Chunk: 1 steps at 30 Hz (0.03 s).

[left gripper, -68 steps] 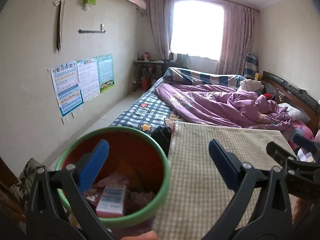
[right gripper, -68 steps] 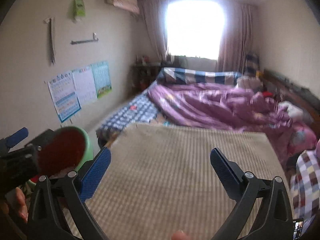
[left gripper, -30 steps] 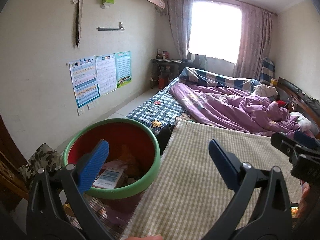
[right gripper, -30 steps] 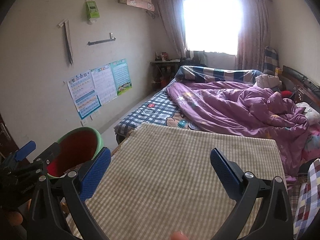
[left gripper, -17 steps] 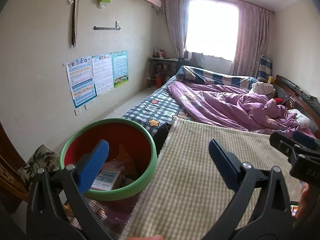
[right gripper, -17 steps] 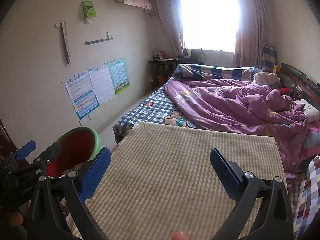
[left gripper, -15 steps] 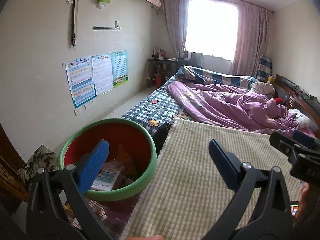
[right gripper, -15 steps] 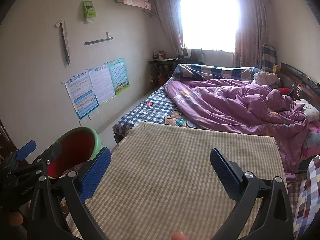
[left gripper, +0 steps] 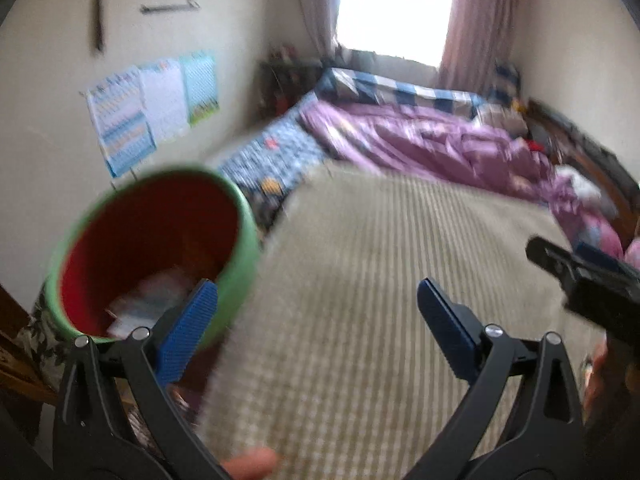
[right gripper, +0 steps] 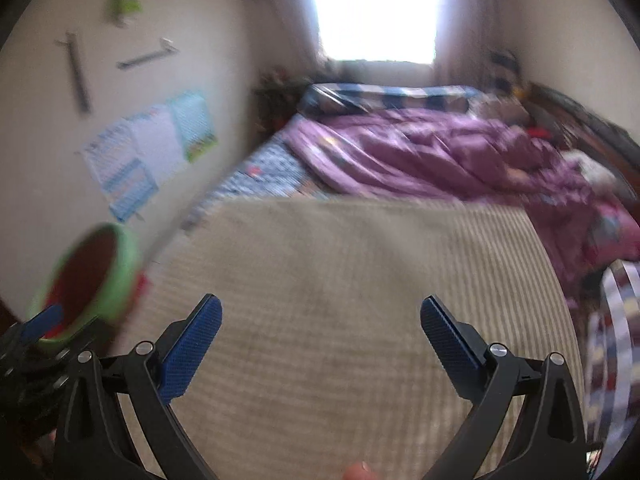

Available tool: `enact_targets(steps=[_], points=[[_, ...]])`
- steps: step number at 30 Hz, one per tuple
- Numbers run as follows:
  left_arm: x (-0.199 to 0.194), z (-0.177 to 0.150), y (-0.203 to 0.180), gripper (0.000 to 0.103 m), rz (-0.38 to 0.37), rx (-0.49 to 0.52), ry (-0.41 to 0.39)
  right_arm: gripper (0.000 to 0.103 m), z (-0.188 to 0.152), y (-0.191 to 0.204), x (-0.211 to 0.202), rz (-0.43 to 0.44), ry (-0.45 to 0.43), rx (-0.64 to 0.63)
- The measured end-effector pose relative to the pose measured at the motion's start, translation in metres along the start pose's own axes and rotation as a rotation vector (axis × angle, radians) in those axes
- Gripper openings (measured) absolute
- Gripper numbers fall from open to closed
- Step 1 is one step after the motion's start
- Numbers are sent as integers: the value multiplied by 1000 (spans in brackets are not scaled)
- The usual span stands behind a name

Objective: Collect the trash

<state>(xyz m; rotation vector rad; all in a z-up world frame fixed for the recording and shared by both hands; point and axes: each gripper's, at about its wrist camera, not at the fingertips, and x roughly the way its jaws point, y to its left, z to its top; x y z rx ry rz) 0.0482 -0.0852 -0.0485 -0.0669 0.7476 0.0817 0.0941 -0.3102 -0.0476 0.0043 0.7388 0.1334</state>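
A red bin with a green rim (left gripper: 152, 248) stands left of the checked table, holding a white carton and other trash (left gripper: 138, 306). My left gripper (left gripper: 318, 322) is open and empty, its left finger in front of the bin's rim. My right gripper (right gripper: 320, 332) is open and empty over the beige checked cloth (right gripper: 340, 300). The bin (right gripper: 90, 276) shows at the far left of the right wrist view, with the left gripper's blue tip in front of it. Both views are blurred by motion.
A bed with a purple quilt (left gripper: 432, 148) lies beyond the table. Posters (left gripper: 148, 108) hang on the left wall. A patterned cushion (left gripper: 40, 340) sits below the bin. A plaid cloth (right gripper: 616, 352) lies at the table's right.
Both cameras have swung and blurred. The views have dipped toward the table, and the bin now sits higher and tilted in the left wrist view. Both grippers stay open.
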Motion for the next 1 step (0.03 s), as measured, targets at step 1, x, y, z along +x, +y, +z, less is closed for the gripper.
enact_targets(steps=[1], points=[[8, -5, -2, 98, -3, 5, 22, 96, -7, -10, 15, -45, 23, 11]])
